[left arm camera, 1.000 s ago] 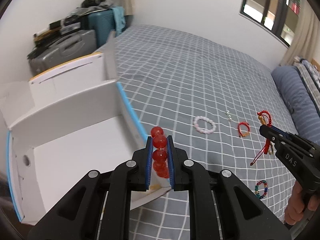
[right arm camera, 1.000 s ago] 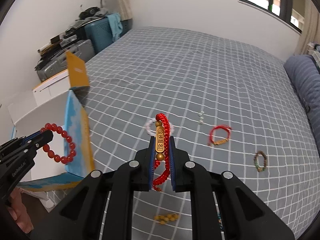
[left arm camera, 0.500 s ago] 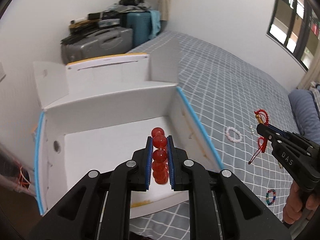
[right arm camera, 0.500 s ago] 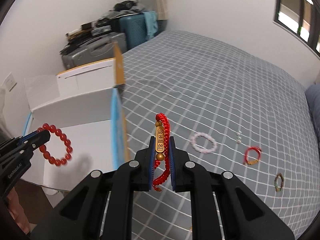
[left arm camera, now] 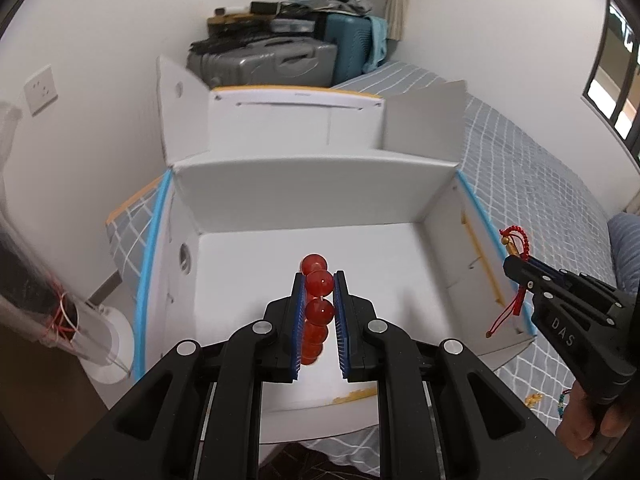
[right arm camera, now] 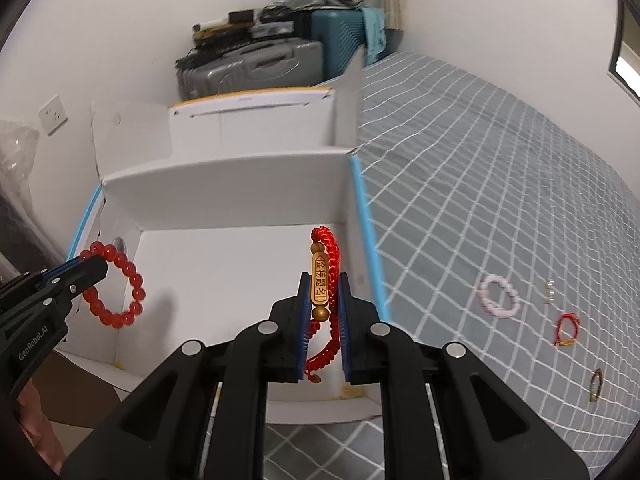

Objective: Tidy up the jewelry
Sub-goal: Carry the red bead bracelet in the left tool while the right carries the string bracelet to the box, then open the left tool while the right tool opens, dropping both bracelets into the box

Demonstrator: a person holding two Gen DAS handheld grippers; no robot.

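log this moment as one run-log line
left gripper: shut on red bead bracelet | right gripper: shut on red cord bracelet | both over white box

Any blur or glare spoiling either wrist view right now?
Left wrist view: sharp on the red bead bracelet, no glare, only fisheye bending of the white box walls. Right wrist view: pink bracelet on the bed slightly soft.

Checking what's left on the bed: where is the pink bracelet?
In the right wrist view, the pink bracelet lies on the checked bedspread, right of the white box, beside a small red bracelet.
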